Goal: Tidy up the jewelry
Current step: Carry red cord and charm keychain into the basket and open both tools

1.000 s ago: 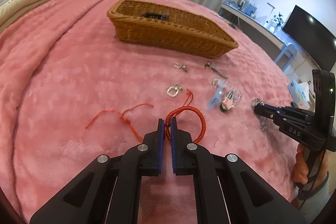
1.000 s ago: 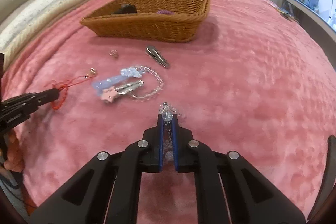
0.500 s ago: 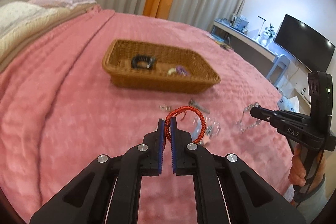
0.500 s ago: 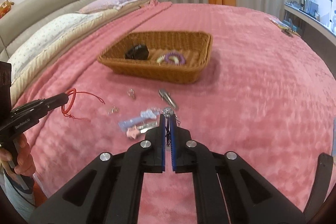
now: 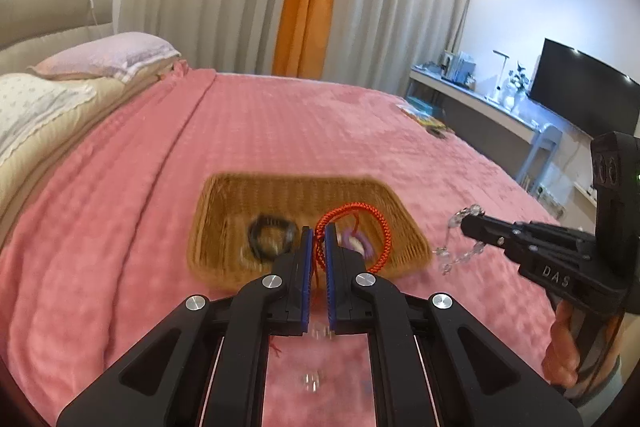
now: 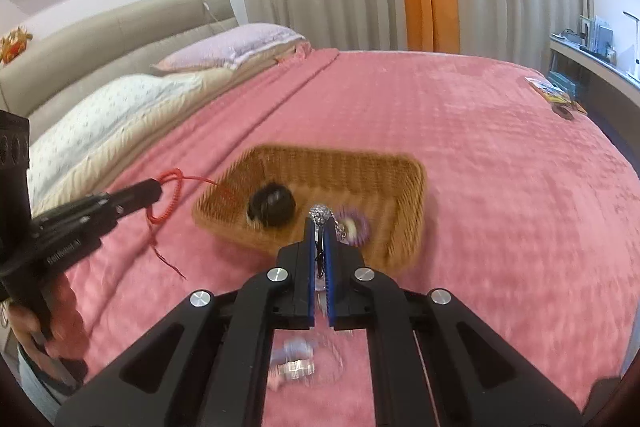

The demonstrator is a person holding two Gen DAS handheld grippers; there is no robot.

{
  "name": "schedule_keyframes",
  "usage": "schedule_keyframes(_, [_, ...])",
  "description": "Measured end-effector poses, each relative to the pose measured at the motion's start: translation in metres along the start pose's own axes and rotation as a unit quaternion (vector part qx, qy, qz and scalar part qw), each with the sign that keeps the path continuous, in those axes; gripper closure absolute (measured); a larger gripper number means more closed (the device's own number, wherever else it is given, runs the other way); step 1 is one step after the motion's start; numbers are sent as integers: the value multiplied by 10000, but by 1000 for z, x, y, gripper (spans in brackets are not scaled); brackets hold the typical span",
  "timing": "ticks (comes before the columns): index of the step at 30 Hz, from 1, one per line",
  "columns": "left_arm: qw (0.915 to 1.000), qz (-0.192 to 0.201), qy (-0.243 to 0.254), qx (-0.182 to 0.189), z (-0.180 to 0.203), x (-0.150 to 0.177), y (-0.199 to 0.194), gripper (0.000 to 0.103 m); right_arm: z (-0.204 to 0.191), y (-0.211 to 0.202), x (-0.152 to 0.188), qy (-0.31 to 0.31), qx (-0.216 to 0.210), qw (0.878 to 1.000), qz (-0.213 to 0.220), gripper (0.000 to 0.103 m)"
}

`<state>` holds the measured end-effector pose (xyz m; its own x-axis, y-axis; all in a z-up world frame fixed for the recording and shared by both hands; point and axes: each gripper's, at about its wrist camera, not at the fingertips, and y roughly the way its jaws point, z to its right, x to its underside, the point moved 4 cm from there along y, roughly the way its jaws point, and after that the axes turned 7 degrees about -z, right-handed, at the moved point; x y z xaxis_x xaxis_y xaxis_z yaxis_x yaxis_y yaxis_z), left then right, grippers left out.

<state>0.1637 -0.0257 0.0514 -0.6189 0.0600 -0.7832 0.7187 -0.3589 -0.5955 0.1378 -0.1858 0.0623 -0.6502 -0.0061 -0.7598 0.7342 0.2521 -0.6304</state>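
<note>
A brown wicker basket point(image 5: 224, 195) point(image 6: 404, 187) lies on the pink bedspread, holding a black hair tie point(image 5: 272, 235) point(image 6: 272, 205) and a purple scrunchie point(image 6: 354, 225). My left gripper point(image 5: 319, 229) is shut on a red cord bracelet point(image 5: 380, 223), raised in front of the basket; from the right wrist view that gripper point(image 6: 158, 189) hangs left of the basket with the red cord bracelet point(image 6: 172, 195) dangling. My right gripper point(image 6: 320, 221) is shut on a crystal bead bracelet point(image 6: 320, 213), above the basket's near side. In the left wrist view the right gripper point(image 5: 466, 221) carries the clear beads point(image 5: 456, 251) to the basket's right.
Small jewelry pieces point(image 6: 296, 367) lie blurred on the bedspread point(image 5: 280, 131) under the grippers. Pillows point(image 6: 224, 47) and a headboard are at the far left. A desk point(image 5: 480, 103) with a monitor stands beyond the bed's right edge. A hand point(image 6: 48, 323) grips the left handle.
Both grippers have risen off the bedspread with their bracelets and moved toward the basket, which now sits just beyond their tips. The loose jewelry has dropped below the fingers.
</note>
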Motion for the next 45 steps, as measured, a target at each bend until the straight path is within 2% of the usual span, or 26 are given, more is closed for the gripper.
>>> schedule_keyframes(6, [9999,87,-117,6,-13,-33,40,99,11,41,-26,131,-24,9999,-42,100])
schedule_keyframes(12, [9996,-28,-270,-115,-30,-44,85,99,25,88,-32,300,-76,9991,-279,100])
schedule_keyframes(18, [9984,-299,-387,-281,-49,-30,120,99,34,126,-19,384,-47,9975,-597,100])
schedule_keyframes(28, [9963,-632,-417,-417,-56,-18,139,98,36,142,-12,427,-11,9953,-866,100])
schedule_keyframes(31, [9960,-686,-446,-359,-55,-15,138,92,39,145,-8,530,-124,9939,-959,99])
schedule_keyframes(33, [9963,-652,-433,-349,-54,-15,135,69,41,145,-7,557,-110,9935,-982,98])
schedule_keyframes(34, [9965,-614,-422,-383,-54,-15,133,63,42,145,-7,568,-117,9934,-987,98])
schedule_keyframes(35, [9967,-579,-410,-400,-53,-15,130,58,42,143,-7,585,-128,9933,-985,97])
schedule_keyframes(38, [9977,-452,-354,-360,-48,-17,118,54,42,135,-6,594,-101,9940,-909,89])
schedule_keyframes(40, [9982,-339,-338,-360,-45,-17,106,48,41,126,-6,591,-87,9950,-800,73])
schedule_keyframes(41, [9985,-286,-317,-346,-43,-17,100,45,40,120,-6,590,-64,9956,-725,58])
schedule_keyframes(42, [9987,-258,-301,-333,-41,-17,96,44,38,113,-6,560,-41,9965,-621,50])
schedule_keyframes(45, [9991,-143,-275,-282,-34,-15,77,41,31,98,-4,414,51,9978,-509,50])
